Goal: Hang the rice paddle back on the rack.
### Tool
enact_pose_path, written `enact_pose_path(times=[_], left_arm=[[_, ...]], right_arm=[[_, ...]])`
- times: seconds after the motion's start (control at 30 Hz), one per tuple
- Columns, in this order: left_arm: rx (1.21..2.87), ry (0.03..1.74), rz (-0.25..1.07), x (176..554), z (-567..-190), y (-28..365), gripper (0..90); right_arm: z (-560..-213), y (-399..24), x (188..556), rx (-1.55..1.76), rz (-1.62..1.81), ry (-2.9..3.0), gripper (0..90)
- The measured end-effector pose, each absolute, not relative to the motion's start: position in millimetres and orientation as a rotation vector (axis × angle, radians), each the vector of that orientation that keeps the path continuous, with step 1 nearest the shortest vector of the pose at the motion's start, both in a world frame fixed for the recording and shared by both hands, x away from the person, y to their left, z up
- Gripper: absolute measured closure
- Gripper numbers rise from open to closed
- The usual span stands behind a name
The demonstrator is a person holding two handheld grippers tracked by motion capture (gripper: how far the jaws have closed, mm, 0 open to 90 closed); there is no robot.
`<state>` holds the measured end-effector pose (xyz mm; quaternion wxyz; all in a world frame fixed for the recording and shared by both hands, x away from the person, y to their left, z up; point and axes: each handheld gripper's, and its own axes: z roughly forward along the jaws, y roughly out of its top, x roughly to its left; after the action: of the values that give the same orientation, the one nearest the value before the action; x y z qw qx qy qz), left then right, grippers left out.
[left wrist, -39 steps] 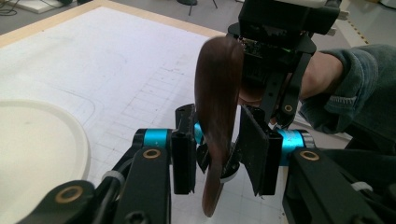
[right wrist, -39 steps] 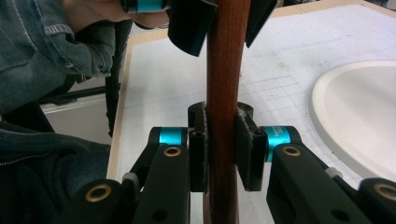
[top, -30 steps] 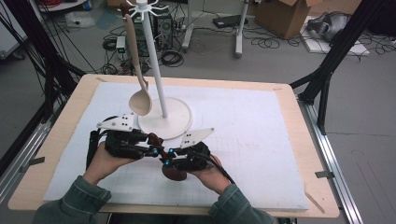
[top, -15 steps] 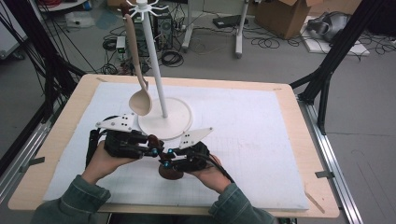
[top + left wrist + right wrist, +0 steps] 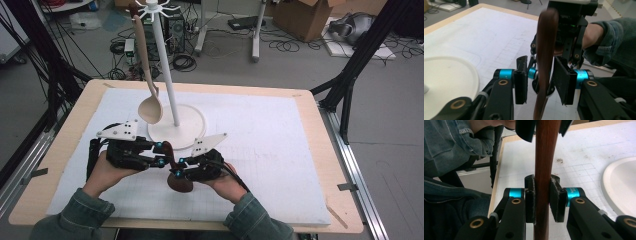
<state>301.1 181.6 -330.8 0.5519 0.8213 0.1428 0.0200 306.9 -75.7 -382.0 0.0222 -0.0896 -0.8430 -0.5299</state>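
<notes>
Right gripper view shows the right gripper (image 5: 541, 202) pinching the handle of the dark brown wooden spoon (image 5: 544, 170), pads pressed on both sides. The left gripper (image 5: 541, 80) has just been opening its jaws: they stand spread around the same handle, with a gap on each side, so I judge the spoon is being handed over to the right one. The spoon sits just in front of the white round stand base (image 5: 192, 131) (a pale wooden spoon (image 5: 149, 107) hangs above it). Its bowl is mostly hidden under the grippers.
</notes>
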Motion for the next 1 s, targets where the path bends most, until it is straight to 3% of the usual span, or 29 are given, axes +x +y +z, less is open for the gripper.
enact_pose_path(times=[0.27,0.53,1.0], left_arm=[[1.930,0.396,0.099,298,-333,197,53.6],[1.935,0.401,0.101,298,-338,195,53.3],[1.933,0.394,0.090,300,-338,192,54.4]], right_arm=[[-372,-84,316,-0.311,-1.656,-2.596,77.7],[-371,-82,321,-0.341,-1.621,-2.613,77.8],[-376,-44,321,-0.266,-1.570,-2.660,77.7]])
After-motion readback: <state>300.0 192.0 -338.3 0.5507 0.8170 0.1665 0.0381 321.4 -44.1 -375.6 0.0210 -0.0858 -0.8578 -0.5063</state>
